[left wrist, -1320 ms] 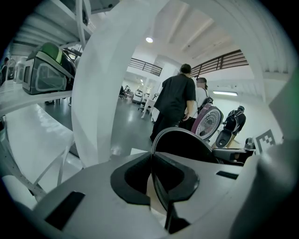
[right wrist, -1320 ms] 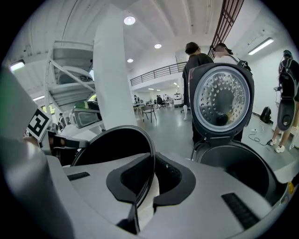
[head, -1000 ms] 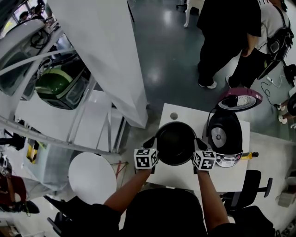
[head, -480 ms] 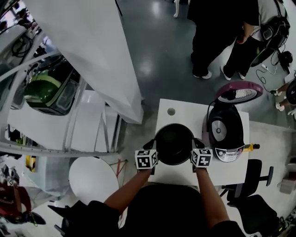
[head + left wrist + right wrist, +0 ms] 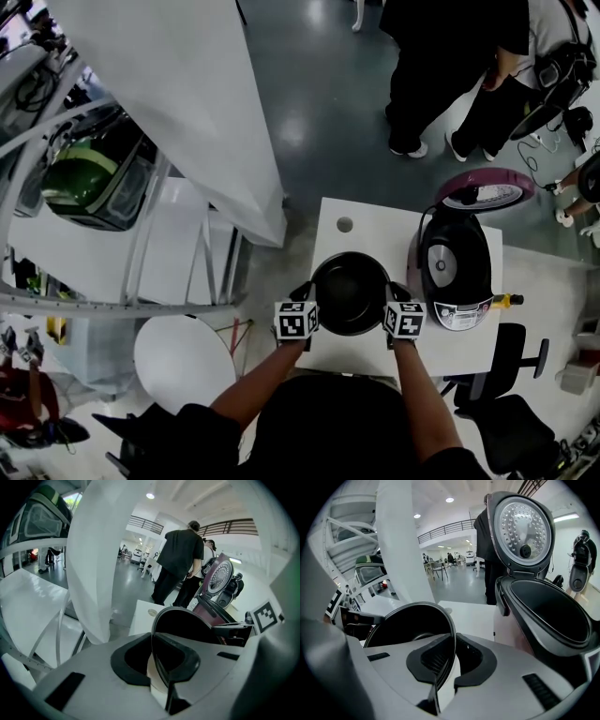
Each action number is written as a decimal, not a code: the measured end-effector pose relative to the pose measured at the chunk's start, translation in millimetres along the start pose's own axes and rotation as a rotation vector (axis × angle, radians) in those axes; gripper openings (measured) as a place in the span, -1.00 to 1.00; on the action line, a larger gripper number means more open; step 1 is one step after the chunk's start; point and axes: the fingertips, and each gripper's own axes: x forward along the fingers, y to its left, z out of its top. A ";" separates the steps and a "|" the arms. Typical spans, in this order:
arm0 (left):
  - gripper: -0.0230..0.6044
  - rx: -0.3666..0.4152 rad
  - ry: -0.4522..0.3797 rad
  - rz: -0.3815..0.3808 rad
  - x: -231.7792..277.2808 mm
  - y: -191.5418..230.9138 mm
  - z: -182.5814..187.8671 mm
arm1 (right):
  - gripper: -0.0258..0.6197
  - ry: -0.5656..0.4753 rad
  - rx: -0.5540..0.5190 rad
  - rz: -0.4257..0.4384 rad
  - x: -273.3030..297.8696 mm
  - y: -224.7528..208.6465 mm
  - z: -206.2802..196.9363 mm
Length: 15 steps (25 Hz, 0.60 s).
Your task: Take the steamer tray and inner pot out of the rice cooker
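The black inner pot (image 5: 350, 292) is out of the rice cooker (image 5: 457, 272) and sits low over the white table (image 5: 366, 234), just left of the cooker. My left gripper (image 5: 306, 298) is shut on the pot's left rim and my right gripper (image 5: 393, 296) is shut on its right rim. In the left gripper view the thin rim (image 5: 161, 620) runs between the jaws of the left gripper (image 5: 157, 660). The right gripper (image 5: 446, 660) pinches the pot (image 5: 410, 625) the same way. The cooker (image 5: 548, 611) stands open and empty, lid (image 5: 522, 527) upright. No steamer tray is in view.
Two people stand on the floor beyond the table (image 5: 441, 56). A large white column (image 5: 178, 103) rises at the left, with a round white stool (image 5: 183, 361) below it. A black chair (image 5: 511, 361) is at the table's near right. A small round hole (image 5: 345, 225) marks the tabletop.
Both grippers have sunk with the pot between them, bringing it lower over the table. The grip on both rims is unchanged.
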 end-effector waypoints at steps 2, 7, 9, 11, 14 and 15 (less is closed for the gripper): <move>-0.85 0.020 -0.006 0.009 2.0 -0.2 0.5 | -0.85 -0.009 0.003 0.002 0.6 -0.5 -0.2; -0.84 0.105 -0.020 0.053 2.8 1.8 -0.1 | -0.85 -0.023 0.011 0.029 0.6 2.2 -1.6; -0.83 0.109 -0.008 0.063 2.6 2.2 -3.1 | -0.85 -0.033 0.023 0.030 -4.3 2.7 1.4; -0.83 0.106 0.000 0.060 1.0 1.2 -3.6 | -0.85 -0.069 0.016 0.028 -16.5 4.8 13.6; -0.83 0.108 -0.034 0.047 -14.8 -2.4 5.9 | -0.85 -0.134 0.011 0.053 -46.4 14.7 33.2; -0.83 0.104 -0.055 0.039 -22.5 -3.5 9.5 | -0.85 -0.154 0.009 0.069 -58.4 19.9 37.9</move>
